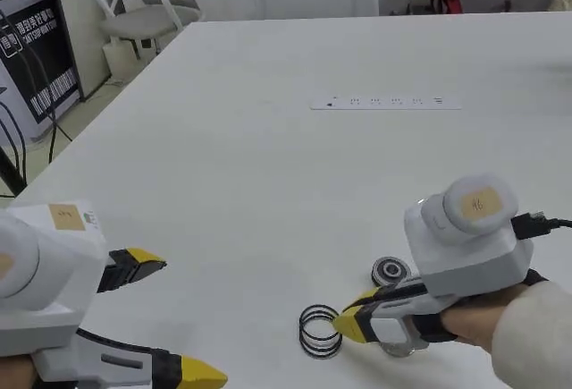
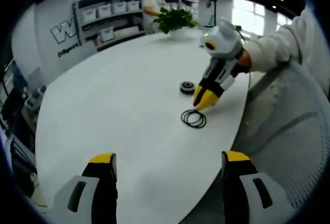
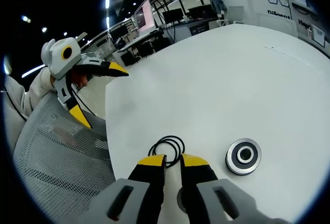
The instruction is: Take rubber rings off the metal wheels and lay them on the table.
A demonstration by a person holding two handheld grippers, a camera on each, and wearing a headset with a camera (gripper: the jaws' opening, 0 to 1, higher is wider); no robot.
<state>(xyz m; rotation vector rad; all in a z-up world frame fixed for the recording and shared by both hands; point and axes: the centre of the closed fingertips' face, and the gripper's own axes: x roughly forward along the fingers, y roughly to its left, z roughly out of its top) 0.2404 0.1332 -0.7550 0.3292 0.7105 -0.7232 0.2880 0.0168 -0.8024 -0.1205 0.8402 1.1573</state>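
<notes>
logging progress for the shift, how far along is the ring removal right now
Done: black rubber rings lie in a pile on the table. In hand: the right gripper has its jaws nearly together at that pile; whether it pinches a ring is unclear. The left gripper hangs open, empty. To do: the metal wheel beside the pile; whether it carries a ring is too small to tell.

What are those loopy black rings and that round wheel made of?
Rings: probably rubber. They are thin and dull black, and they lie in loose, overlapping loops on the table.
Wheel: looks like metal, with a shiny silver rim. The dark band inside the rim could be rubber or plastic; I cannot tell which.
</notes>
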